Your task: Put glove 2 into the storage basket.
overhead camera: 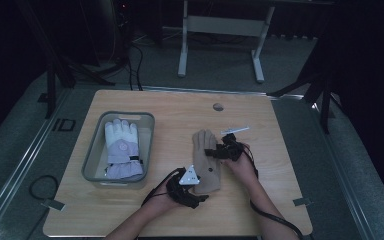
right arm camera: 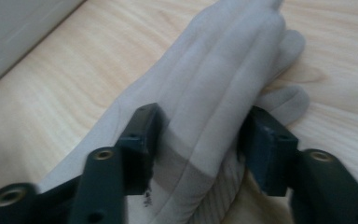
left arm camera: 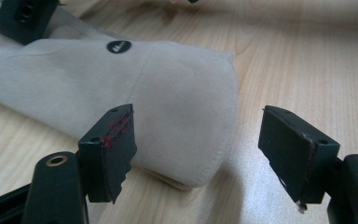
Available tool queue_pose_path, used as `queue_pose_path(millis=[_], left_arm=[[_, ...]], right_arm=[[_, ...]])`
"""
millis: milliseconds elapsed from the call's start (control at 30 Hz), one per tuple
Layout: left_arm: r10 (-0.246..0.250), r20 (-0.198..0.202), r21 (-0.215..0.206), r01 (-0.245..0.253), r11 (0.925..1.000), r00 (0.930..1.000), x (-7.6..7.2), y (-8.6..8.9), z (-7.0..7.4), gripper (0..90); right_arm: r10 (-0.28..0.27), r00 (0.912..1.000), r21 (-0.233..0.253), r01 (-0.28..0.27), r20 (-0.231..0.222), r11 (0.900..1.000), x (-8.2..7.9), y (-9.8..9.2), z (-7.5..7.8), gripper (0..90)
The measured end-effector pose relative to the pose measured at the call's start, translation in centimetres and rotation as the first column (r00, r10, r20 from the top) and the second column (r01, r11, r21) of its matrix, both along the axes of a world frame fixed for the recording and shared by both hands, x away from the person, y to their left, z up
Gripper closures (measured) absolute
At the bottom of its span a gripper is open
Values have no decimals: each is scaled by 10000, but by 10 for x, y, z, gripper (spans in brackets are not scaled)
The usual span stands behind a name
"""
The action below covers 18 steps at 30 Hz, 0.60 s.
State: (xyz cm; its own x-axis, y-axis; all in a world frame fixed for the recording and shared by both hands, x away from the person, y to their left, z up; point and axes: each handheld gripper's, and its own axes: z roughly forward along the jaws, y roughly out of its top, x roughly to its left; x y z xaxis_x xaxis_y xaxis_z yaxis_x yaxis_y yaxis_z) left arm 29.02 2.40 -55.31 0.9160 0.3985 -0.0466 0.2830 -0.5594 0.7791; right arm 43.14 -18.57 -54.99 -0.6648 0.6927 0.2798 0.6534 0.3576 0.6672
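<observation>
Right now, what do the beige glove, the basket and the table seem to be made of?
Beige glove: soft matte fabric, perhaps suede-like or fleece; it folds between the right gripper jaws and shows stitched seams. Basket: grey, probably plastic, with smooth moulded walls and rounded corners. Table: light wood or wood-look laminate; grain lines show, finish slightly glossy.

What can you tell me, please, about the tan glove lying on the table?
The tan glove is soft, suede-like cloth with stitched seams and a small dark round logo near the cuff. It lies flat on the wooden table, fingers pointing away from the person, to the right of the basket. The right hand-held gripper is closed around a raised fold of its middle. The left hand-held gripper is open, its jaws to either side of the cuff's corner, not gripping.
</observation>
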Motion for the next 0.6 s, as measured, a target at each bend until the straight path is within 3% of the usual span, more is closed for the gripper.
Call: queue_pose_path(millis=[100,167,267,333,367,467,600], left_arm=[[-30,64,212,29,9998,10000,2,-2,-2,285],[-12,47,332,10,9994,10000,2,-4,-2,296],[-57,168,472,49,9989,9998,2,-7,-1,297],[-81,191,755,66,9971,9998,3,-9,0,305],[-34,197,843,17,9964,9998,3,-10,-1,317],[-6,340,1071,-30,9942,9994,3,-12,-1,330],[30,772,1581,-152,9873,9970,2,-16,-1,402]], right_arm=[[282,9995,144,-280,-140,9995,-3,0,-1,610],[323,9995,37,-323,69,9995,-6,1,0,661],[245,9972,-280,-226,701,9994,-13,4,1,695],[467,9848,-790,-339,1672,9963,-20,8,2,704],[438,9827,-827,-293,1798,9961,-22,9,1,705],[296,9866,-612,-200,1603,9979,-21,7,0,704],[281,9880,-756,-167,1522,9970,-20,9,2,703]])
